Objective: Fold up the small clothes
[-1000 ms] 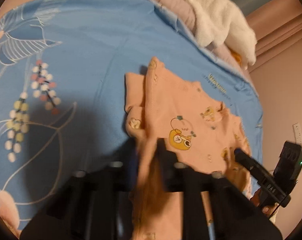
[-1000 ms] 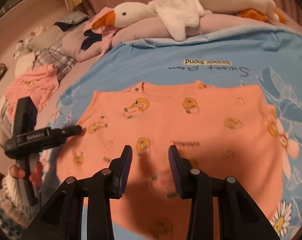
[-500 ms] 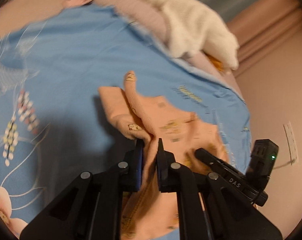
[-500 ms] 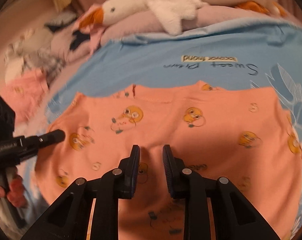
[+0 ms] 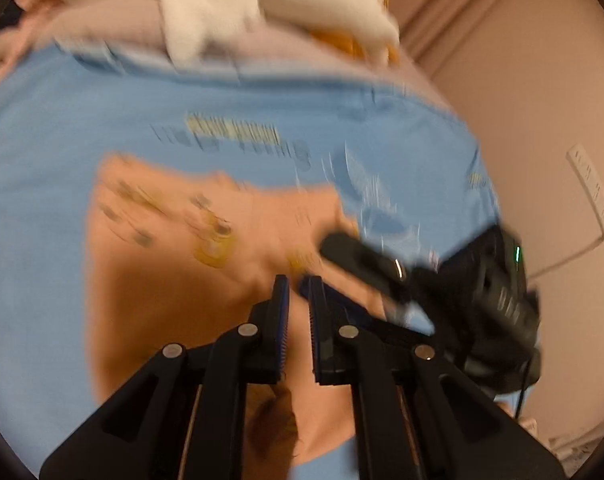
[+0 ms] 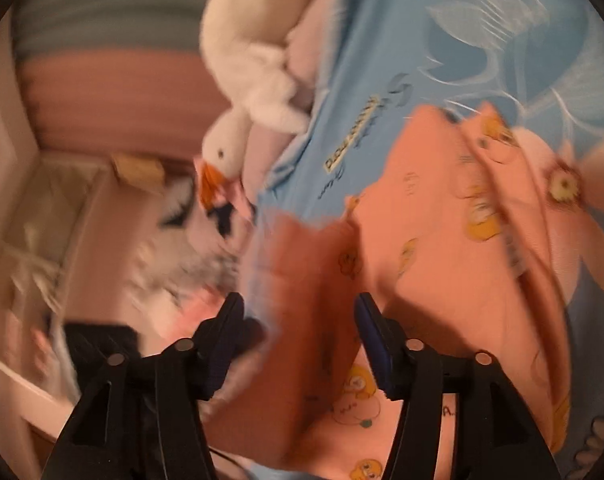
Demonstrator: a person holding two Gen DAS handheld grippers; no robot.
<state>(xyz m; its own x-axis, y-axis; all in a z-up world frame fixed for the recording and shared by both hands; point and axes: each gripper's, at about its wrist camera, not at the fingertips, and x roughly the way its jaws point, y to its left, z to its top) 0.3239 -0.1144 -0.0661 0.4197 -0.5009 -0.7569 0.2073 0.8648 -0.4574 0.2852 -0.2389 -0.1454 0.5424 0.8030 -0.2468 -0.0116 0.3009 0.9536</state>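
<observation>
The left gripper (image 5: 298, 280) is seen with its jaws drawn narrow, a thin gap between the pads, and whether any cloth is pinched there cannot be told through the blur; the peach shirt (image 5: 174, 280) is spread on the blue bedsheet (image 5: 34, 200) beneath and ahead of it. The right gripper (image 6: 300, 308) is held with its jaws wide, nothing between them, and the peach shirt (image 6: 441, 260) is draped in folds just ahead and to its right, while a white goose plush (image 6: 254, 80) lies farther ahead on the bed.
</observation>
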